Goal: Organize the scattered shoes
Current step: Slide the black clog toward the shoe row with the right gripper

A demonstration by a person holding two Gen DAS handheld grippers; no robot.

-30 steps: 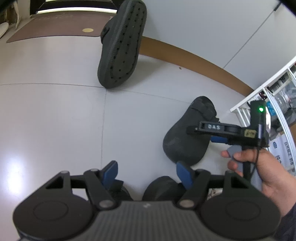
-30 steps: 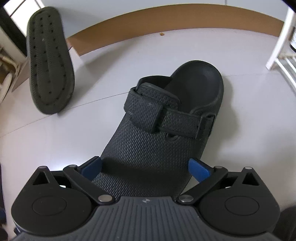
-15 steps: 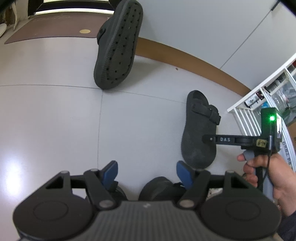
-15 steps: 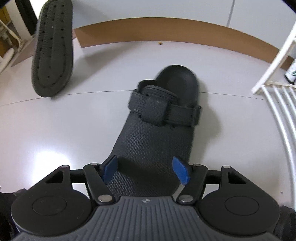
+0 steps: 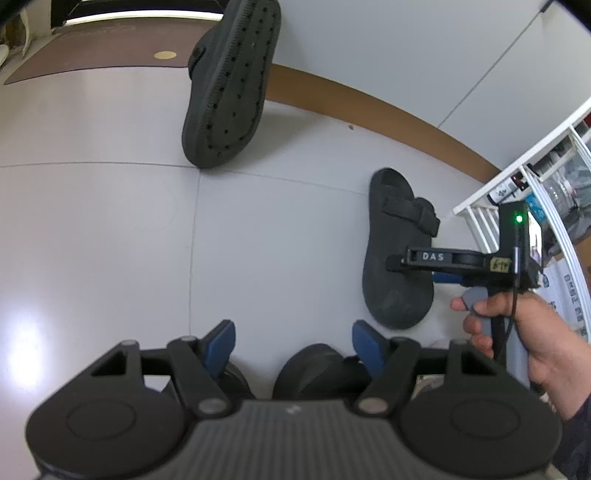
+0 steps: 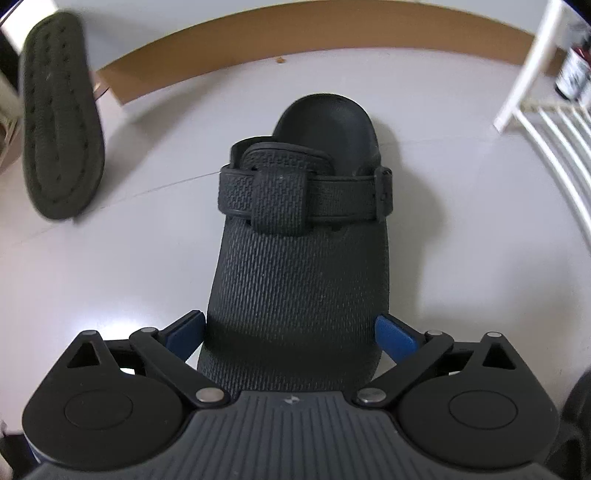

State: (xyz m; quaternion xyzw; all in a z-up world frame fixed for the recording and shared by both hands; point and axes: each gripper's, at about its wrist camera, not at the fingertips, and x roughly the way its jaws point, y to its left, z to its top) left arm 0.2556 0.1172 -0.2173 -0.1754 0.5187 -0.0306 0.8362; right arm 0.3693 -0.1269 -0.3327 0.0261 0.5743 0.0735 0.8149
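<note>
So the right tongs [image 6: 290, 334] were hovering straight over a black clog sandal [image 6: 299, 266] that sat sole-down on the pale tiled floor [image 6: 461, 240]. The blue pads [image 6: 395, 334] stood either side of the clog's toe end, and the jaws were spreading, already about as wide as they go. The left pad looked right up against the shoe's edge, but neither one was squeezing it. The clog's strap [image 6: 306, 192] ran across the middle and the open heel pointed away toward the brown baseboard [image 6: 295, 29].

From the left wrist view you could see that same clog [image 5: 397, 258] lying flat, with the right tongs [image 5: 424, 266] over it and the person's right hand [image 5: 517, 332] wrapped around the handle, green light on. A white rack [image 5: 517, 192] stood just beside it on the right.

The matching clog [image 5: 229, 85] was leaning sole-out against the wall [image 5: 406, 48], well apart from the first one, its dotted tread facing the camera. It turned up at the far left of the right wrist view too [image 6: 59, 118], a bit blurry.

The left tongs [image 5: 293, 343] were half open with nothing pinched between them. Two dark rounded shapes [image 5: 314, 369] sat right below them, mostly hidden behind the gripper body, so I couldn't tell what those were.
</note>
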